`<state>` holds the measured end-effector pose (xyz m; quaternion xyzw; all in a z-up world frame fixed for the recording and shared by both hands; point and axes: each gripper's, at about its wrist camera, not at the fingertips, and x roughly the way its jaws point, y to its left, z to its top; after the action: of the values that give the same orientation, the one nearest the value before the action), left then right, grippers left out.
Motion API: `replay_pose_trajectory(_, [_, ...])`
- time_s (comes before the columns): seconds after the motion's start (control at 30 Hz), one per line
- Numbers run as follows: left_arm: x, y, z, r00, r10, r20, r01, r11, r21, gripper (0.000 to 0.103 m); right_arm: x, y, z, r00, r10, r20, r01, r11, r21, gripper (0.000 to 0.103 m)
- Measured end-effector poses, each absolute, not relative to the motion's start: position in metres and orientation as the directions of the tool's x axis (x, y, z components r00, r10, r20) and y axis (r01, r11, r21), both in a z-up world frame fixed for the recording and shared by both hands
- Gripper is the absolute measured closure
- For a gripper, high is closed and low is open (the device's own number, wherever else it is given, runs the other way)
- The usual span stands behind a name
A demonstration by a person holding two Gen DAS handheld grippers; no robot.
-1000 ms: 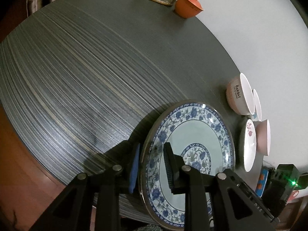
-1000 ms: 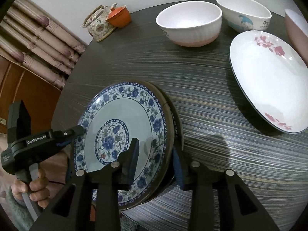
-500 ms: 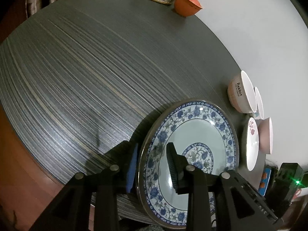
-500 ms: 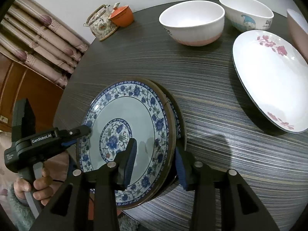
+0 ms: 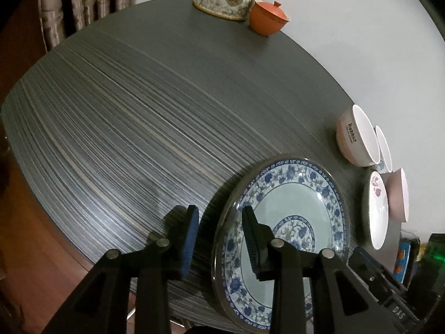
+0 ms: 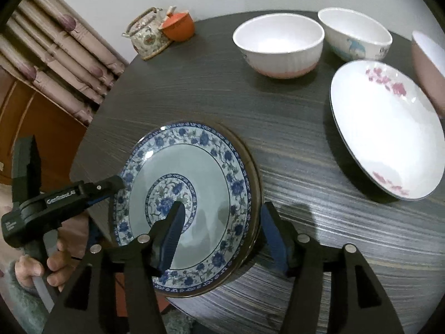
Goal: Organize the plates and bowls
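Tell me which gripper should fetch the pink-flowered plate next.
Probably right. The right gripper is open at the blue plate's rim nearest the pink-flowered plate; the left gripper sits on the far side.

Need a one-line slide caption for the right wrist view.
Both tools open around the blue-patterned plate on the dark table, bowls behind.

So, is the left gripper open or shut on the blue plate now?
Open. In the left wrist view the left gripper straddles the rim of the blue plate, with a clear gap showing between its outer finger and the rim.
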<state>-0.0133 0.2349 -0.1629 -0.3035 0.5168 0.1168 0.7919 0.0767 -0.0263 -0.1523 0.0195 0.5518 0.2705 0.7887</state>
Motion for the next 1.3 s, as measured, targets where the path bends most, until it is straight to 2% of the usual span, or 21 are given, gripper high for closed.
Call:
replay_pose_trajectory(0.33, [-0.016,0.228,-0.148,0.469,0.03,-0.883,-0.491,0.84,-0.232,0.068,0.068,-0.077,-0.142,0.37,0.421,-0.828,-0.359,0.887,0.291,0.048])
replay_pose_trajectory(0.53, [-0.016,0.216,-0.14,0.477,0.124,-0.87,-0.479,0.867,-0.138,0.067,0.067,-0.128,-0.135,0.487,0.335,-0.807,-0.266,0.937,0.228,0.048])
replay_pose_trajectory(0.6, [-0.016,0.21,-0.136,0.492,0.146,-0.858,-0.46,0.88,-0.114,0.053,0.067,-0.144,-0.133,0.512,0.308,-0.802,-0.24,0.948,0.211,0.046])
replay_pose_trajectory(0.77, [-0.017,0.19,-0.123,0.543,0.181,-0.82,-0.397,0.916,-0.06,0.051,0.068,-0.182,-0.131,0.544,0.27,-0.794,-0.171,0.963,0.21,0.045])
replay_pose_trajectory(0.83, [-0.016,0.179,-0.119,0.555,0.183,-0.812,-0.367,0.929,-0.041,0.05,0.069,-0.195,-0.132,0.552,0.258,-0.793,-0.15,0.966,0.209,0.045])
replay_pose_trajectory(0.9, [-0.015,0.168,-0.116,0.568,0.179,-0.803,-0.331,0.943,-0.023,0.043,0.07,-0.207,-0.133,0.56,0.249,-0.79,-0.136,0.968,0.21,0.045])
replay_pose_trajectory(1.07, [-0.009,0.122,-0.105,0.6,0.123,-0.79,-0.2,0.98,0.0,0.039,0.075,-0.228,-0.131,0.581,0.229,-0.781,-0.119,0.973,0.197,0.045])
replay_pose_trajectory(1.3, [0.024,0.06,-0.102,0.606,0.018,-0.795,-0.06,0.998,-0.023,0.038,0.085,-0.251,-0.13,0.609,0.22,-0.762,-0.113,0.975,0.191,0.045])
